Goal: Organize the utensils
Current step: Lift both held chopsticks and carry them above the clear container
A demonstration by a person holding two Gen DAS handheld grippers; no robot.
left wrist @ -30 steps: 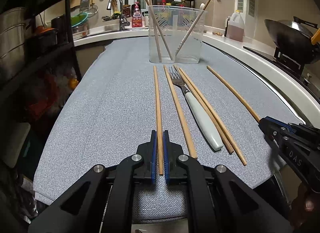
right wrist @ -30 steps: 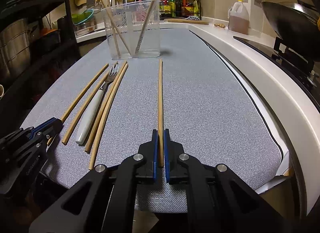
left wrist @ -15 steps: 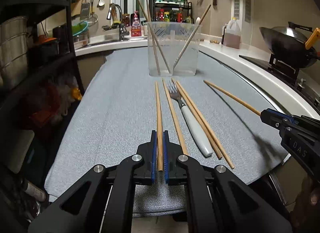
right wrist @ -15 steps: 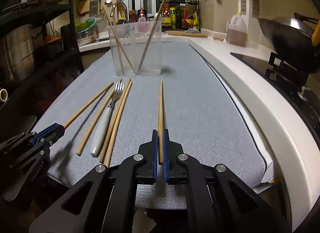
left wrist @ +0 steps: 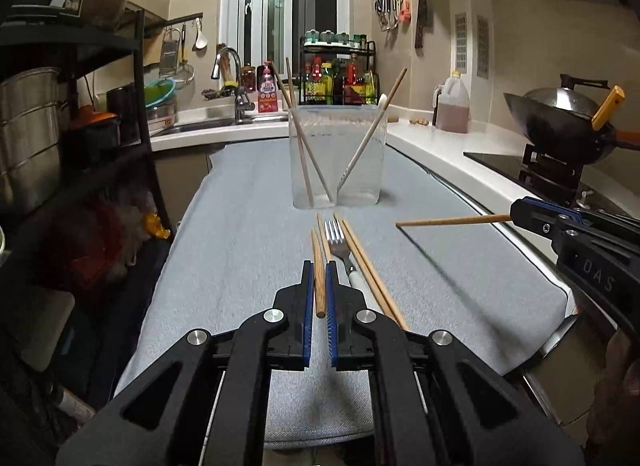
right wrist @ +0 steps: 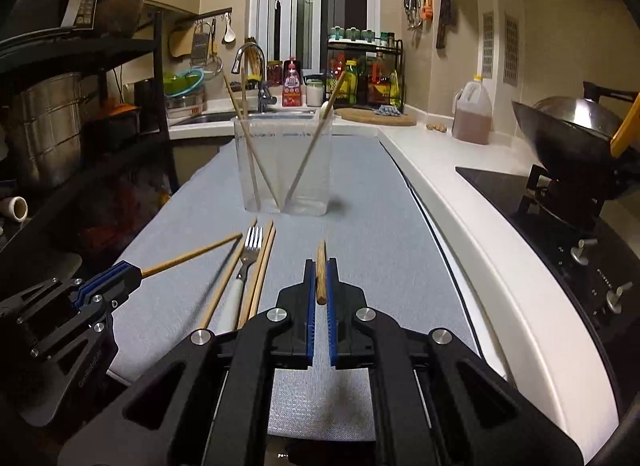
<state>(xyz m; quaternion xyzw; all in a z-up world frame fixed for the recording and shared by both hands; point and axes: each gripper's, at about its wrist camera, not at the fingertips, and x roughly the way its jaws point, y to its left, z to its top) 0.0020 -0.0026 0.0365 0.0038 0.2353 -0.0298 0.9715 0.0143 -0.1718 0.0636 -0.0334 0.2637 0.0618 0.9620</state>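
Vs 1 s ago: both tools have come up off the surface (left wrist: 240, 258), each w/ a chopstick. Earlier the two sticks lay flat on the grey cloth w/ tips far out ahead; now they're lifted, foreshortened, tips in the air, and a shadow line shows under the right one. Clear container (left wrist: 338, 157) sits lower in view than before.

Left tool (left wrist: 319, 278): blue pads nearly shut, pinching a wooden chopstick (left wrist: 318, 262) near its butt end; seen also from the right wrist cam as left tool (right wrist: 132, 274) w/ stick (right wrist: 192, 254) angling out over the cloth.
Right tool (right wrist: 320, 278): pads closed tight on 2nd chopstick (right wrist: 321, 266); in the left view the right tool (left wrist: 516, 213) holds it roughly level, stick (left wrist: 452, 221) pointing left.

Remaining on the surface, unmoved: fork (left wrist: 340, 242), metal tines, white handle, flanked by 1 chopstick on its left (left wrist: 325, 242) and a touching pair on its right (left wrist: 368, 266).

Container: transparent plastic, squarish, rounded corners; holds 2 chopsticks leaning left, plus 1 chopstick and a white-handled utensil leaning right.

Cloth: woven grey, fine-textured. Tool bodies matte black, silver pivot bolts, ribbed blue pads. Sticks: round, tapered, light brown wood.
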